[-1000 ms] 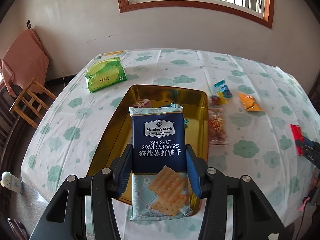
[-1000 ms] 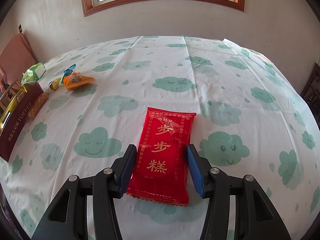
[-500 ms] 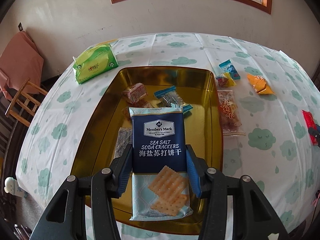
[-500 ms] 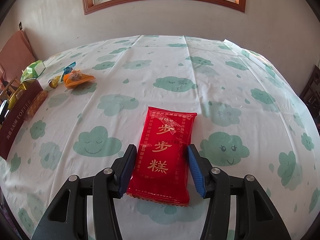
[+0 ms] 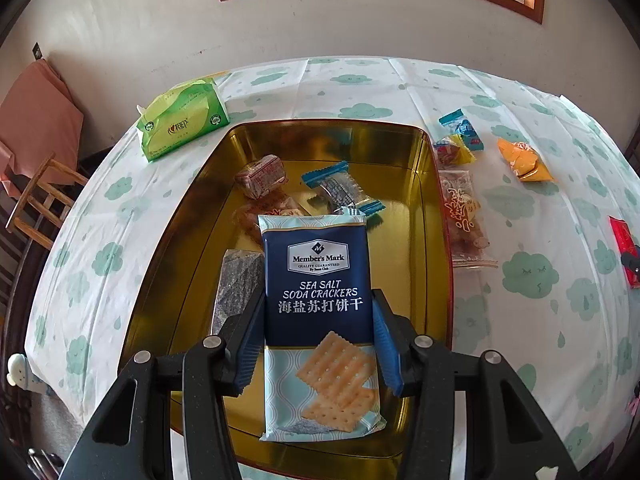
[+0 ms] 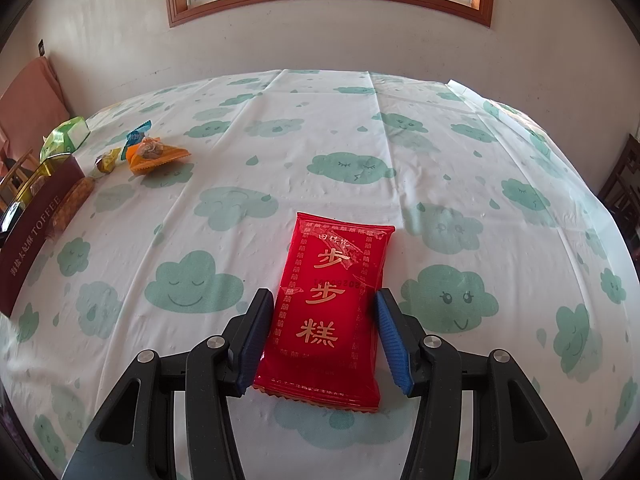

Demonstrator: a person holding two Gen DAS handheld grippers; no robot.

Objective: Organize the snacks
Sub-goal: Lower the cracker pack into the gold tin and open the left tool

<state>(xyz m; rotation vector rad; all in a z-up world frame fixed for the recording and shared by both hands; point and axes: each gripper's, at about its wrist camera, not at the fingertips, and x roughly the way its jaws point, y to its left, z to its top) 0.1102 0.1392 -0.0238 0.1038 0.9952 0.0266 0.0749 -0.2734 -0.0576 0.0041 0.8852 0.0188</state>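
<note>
Over gold tin (image 5: 424, 208), navy-and-pale-blue cracker pack (image 5: 320, 300)

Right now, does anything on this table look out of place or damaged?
Nothing looks damaged or spilled. The green tissue pack is the one non-snack among them, beside the gold tin. A few snacks, like the orange packet, lie loose outside the tin, not yet sorted.
</note>
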